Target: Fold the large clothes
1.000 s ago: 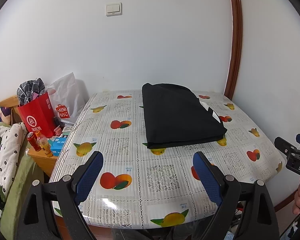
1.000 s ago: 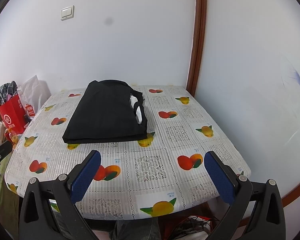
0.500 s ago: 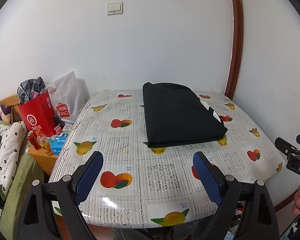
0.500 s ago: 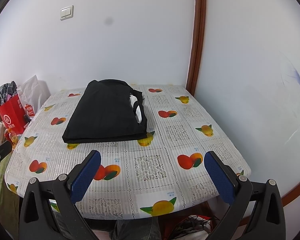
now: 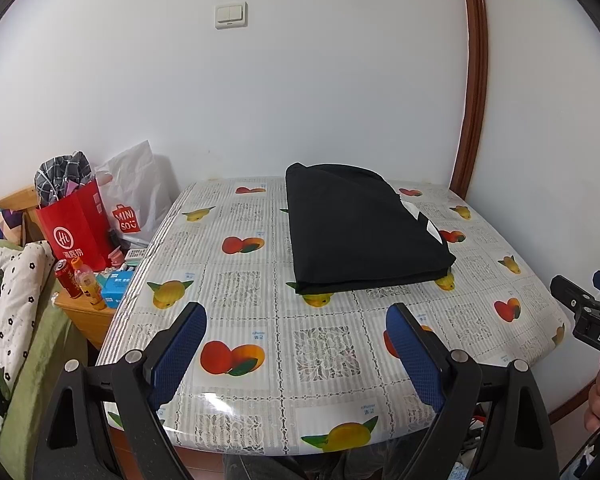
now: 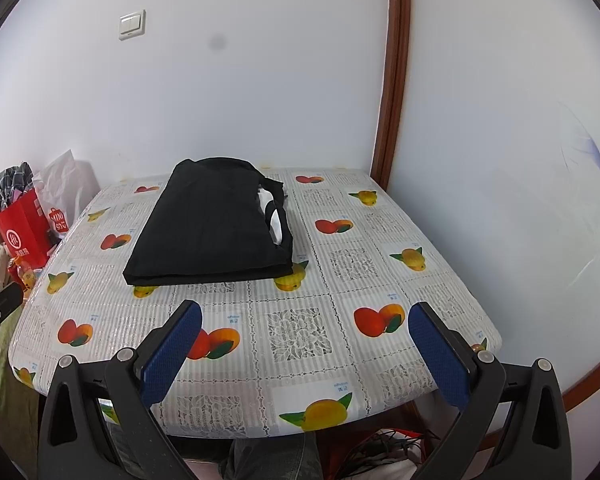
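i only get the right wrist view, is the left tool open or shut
observer: the left tool is open and holds nothing.
operator: what's beside the table on that side
observer: a low wooden cabinet, close to the table, with a red can and an orange bottle standing on it.
operator: and nearer me
observer: a white quilt with black flowers, lying over a green cover.
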A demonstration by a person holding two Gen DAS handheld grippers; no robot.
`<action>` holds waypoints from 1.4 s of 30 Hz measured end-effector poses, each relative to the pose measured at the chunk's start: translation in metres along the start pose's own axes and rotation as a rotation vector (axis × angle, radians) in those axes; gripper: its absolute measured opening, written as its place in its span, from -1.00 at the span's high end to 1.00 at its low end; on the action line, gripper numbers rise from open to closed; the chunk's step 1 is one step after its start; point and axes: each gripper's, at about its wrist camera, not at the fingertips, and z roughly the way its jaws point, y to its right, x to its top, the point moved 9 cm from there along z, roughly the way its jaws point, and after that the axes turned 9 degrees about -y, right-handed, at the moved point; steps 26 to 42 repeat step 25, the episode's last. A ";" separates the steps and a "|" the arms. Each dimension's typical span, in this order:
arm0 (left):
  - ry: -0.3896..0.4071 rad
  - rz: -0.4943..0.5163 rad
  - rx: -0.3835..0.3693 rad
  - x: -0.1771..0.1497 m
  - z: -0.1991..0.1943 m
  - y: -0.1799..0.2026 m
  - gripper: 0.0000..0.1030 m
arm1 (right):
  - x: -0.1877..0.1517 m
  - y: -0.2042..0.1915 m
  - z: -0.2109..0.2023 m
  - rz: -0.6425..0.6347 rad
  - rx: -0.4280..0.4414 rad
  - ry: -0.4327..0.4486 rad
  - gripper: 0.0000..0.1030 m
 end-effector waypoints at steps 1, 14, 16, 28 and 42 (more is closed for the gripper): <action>0.000 -0.001 0.002 0.000 0.000 0.000 -0.77 | 0.000 0.000 0.000 0.001 0.000 0.000 -0.97; 0.001 -0.001 -0.001 0.000 0.000 -0.001 -0.77 | -0.001 0.000 -0.001 0.000 -0.003 0.000 -0.97; 0.001 -0.002 0.000 0.000 0.000 -0.001 -0.77 | -0.002 0.000 0.000 -0.001 -0.002 0.000 -0.97; -0.010 -0.011 -0.002 0.003 0.006 -0.002 -0.77 | 0.001 0.000 0.008 -0.006 0.000 -0.011 -0.97; -0.010 -0.011 -0.002 0.003 0.006 -0.002 -0.77 | 0.001 0.000 0.008 -0.006 0.000 -0.011 -0.97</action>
